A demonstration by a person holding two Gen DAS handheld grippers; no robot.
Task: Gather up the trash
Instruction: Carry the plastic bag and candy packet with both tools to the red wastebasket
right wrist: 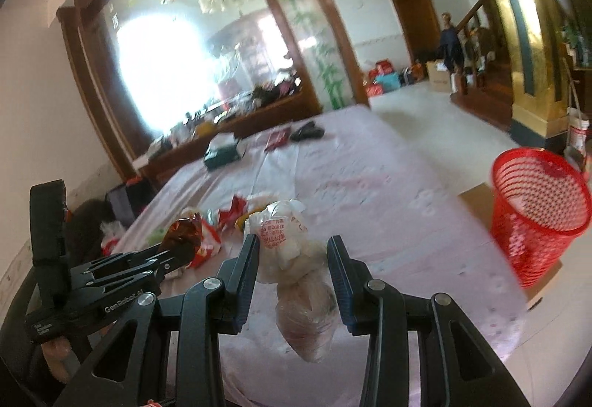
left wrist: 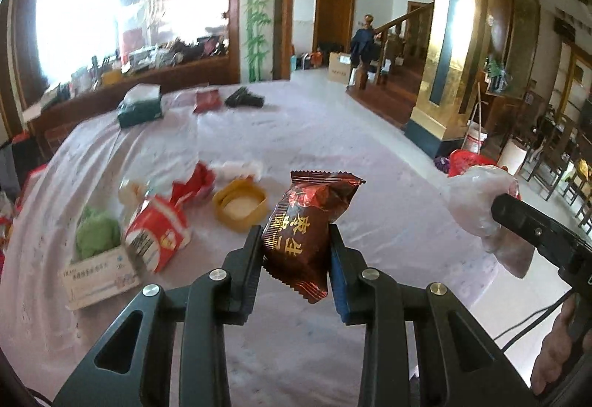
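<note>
My left gripper [left wrist: 296,236] is shut on a dark red snack wrapper [left wrist: 307,233] and holds it above the pale pink tablecloth [left wrist: 333,155]. My right gripper [right wrist: 292,248] is shut on a crumpled clear plastic bag [right wrist: 296,273], also above the table; that bag also shows in the left wrist view [left wrist: 481,203]. A red mesh waste basket [right wrist: 536,211] stands off the table's right edge. More trash lies on the table: a red-and-white packet [left wrist: 159,236], a green-filled box [left wrist: 98,259], a yellow lid [left wrist: 240,203], and red wrapper scraps [left wrist: 196,185].
A dark green tissue box [left wrist: 140,107], a red packet [left wrist: 207,100] and a black object [left wrist: 244,100] lie at the table's far end. A wooden sideboard with clutter [left wrist: 148,63] stands behind. A gold pillar [left wrist: 455,37] and chairs [left wrist: 555,148] stand at right.
</note>
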